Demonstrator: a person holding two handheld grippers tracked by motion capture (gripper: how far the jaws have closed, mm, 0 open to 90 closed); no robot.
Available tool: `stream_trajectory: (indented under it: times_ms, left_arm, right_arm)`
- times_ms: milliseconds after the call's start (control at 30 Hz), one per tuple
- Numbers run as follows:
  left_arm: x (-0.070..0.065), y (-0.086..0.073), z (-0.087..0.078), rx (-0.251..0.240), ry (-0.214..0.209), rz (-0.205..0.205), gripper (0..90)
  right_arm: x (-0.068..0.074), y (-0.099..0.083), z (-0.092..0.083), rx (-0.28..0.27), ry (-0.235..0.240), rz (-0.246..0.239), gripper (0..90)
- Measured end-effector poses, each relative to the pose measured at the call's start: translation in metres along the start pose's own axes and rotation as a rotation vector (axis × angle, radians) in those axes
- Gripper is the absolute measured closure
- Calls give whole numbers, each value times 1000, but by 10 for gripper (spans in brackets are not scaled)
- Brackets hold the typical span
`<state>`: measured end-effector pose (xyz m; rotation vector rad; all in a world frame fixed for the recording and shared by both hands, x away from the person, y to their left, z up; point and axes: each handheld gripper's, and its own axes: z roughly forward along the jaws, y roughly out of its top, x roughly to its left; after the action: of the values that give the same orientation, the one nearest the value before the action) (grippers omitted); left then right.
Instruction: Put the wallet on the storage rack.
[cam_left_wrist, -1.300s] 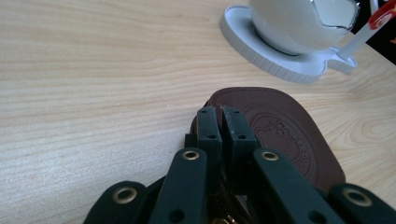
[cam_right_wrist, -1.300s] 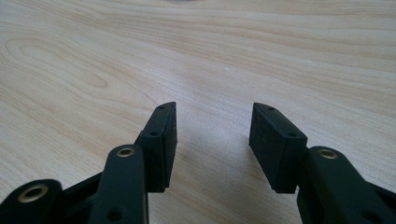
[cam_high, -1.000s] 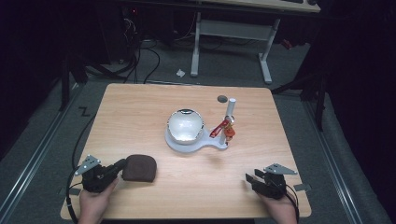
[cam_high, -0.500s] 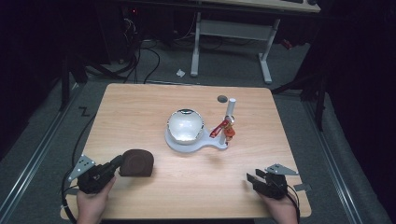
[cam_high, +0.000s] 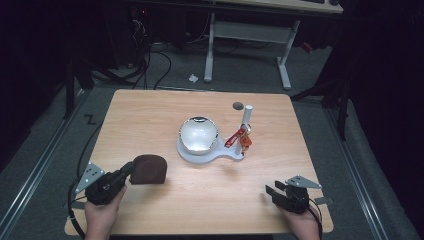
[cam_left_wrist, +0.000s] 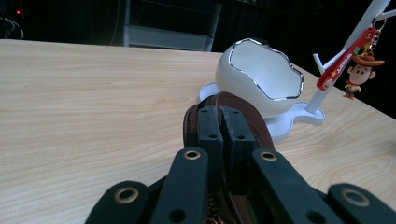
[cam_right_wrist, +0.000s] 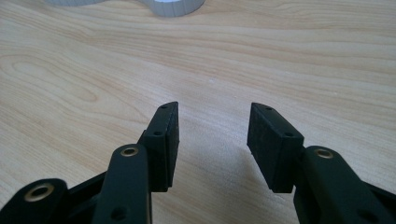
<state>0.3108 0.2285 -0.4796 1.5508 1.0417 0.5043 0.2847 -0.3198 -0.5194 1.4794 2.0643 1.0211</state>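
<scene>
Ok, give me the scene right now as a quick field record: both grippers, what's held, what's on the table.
left gripper: jaws shut on brown zippered pouch
right gripper: jaws apart and just been closing, nothing between them
centre: white egg-shaped bowl with silver rim on white stand base
stand post: red strap with cowboy figure keychain
surface: light wooden table

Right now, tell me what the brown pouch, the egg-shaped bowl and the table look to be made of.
Brown pouch, clamped in the left gripper: probably leather or imitation leather, matte, with a stitched edge and a zipper. Egg-shaped bowl: glossy white, likely glazed ceramic, perhaps plastic; its jagged rim carries a shiny silver line. Table: pale wood or wood-look laminate, with visible grain and a smooth satin surface.
</scene>
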Motion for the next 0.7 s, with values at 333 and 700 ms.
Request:
stream_trajectory:
  times_ms: [333,700]
  left_arm:
    - [-8,9,1,-22,14,20,876]
    - [-16,21,12,-37,3,20,876]
  right_arm:
    - [-3,-3,-3,-6,1,2,539]
    - [-2,-2,-2,-4,7,0,540]
